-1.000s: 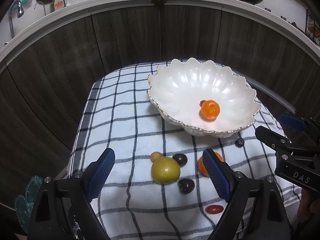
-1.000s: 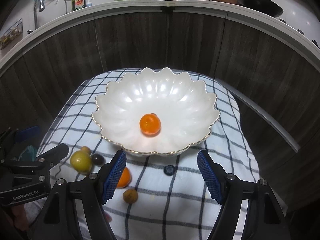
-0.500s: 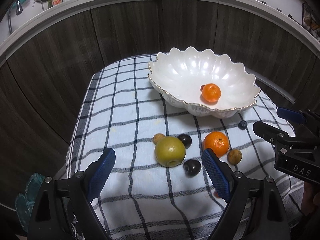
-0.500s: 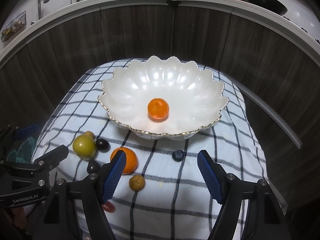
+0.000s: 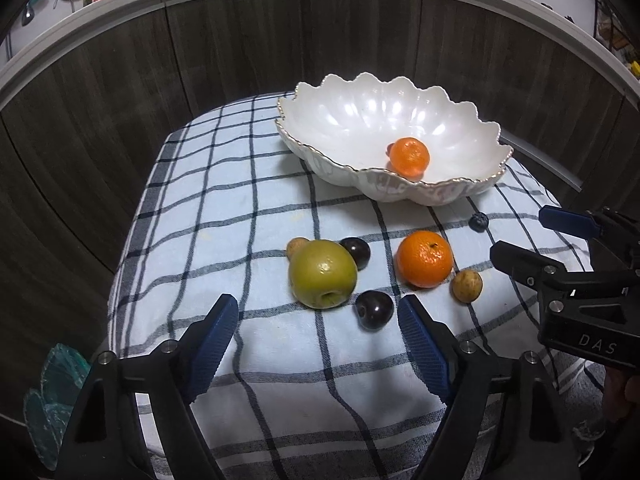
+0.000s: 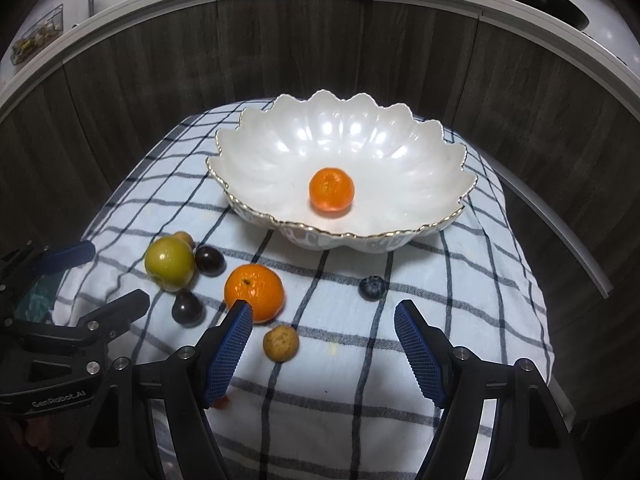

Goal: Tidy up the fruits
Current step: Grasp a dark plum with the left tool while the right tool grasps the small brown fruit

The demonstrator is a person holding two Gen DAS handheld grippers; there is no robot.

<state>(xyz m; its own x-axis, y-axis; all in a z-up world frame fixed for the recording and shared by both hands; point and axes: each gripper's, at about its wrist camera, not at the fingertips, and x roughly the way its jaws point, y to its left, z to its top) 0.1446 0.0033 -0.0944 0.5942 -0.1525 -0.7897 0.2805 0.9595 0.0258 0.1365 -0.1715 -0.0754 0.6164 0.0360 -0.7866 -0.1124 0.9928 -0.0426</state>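
A white scalloped bowl (image 5: pixel 400 194) (image 6: pixel 340 240) on the checked cloth holds one mandarin (image 5: pixel 410 156) (image 6: pixel 331 189). In front of it lie a green apple (image 5: pixel 322 272) (image 6: pixel 170 258), a loose mandarin (image 5: pixel 425 258) (image 6: pixel 254 292), two dark plums (image 5: pixel 374 309) (image 5: pixel 356 252), a brown longan (image 5: pixel 467 285) (image 6: pixel 281 343) and a blueberry (image 5: pixel 478 222) (image 6: pixel 372 287). My left gripper (image 5: pixel 316 320) hovers just short of the apple; its jaws are closing with nothing between them. My right gripper (image 6: pixel 323 308) stands open over bare cloth, its left finger overlapping the loose mandarin in the picture.
A second small brown fruit (image 5: pixel 297 245) hides behind the apple. A red bit (image 6: pixel 222 402) peeks under my right gripper's left finger. Dark wood cabinet fronts (image 5: pixel 240 60) ring the small table closely. A teal object (image 5: pixel 52 400) lies on the floor at the left.
Both grippers have sunk toward the cloth, so the loose fruits now show fully beyond the fingertips. The left jaws stand slightly narrower. No fruit has moved.
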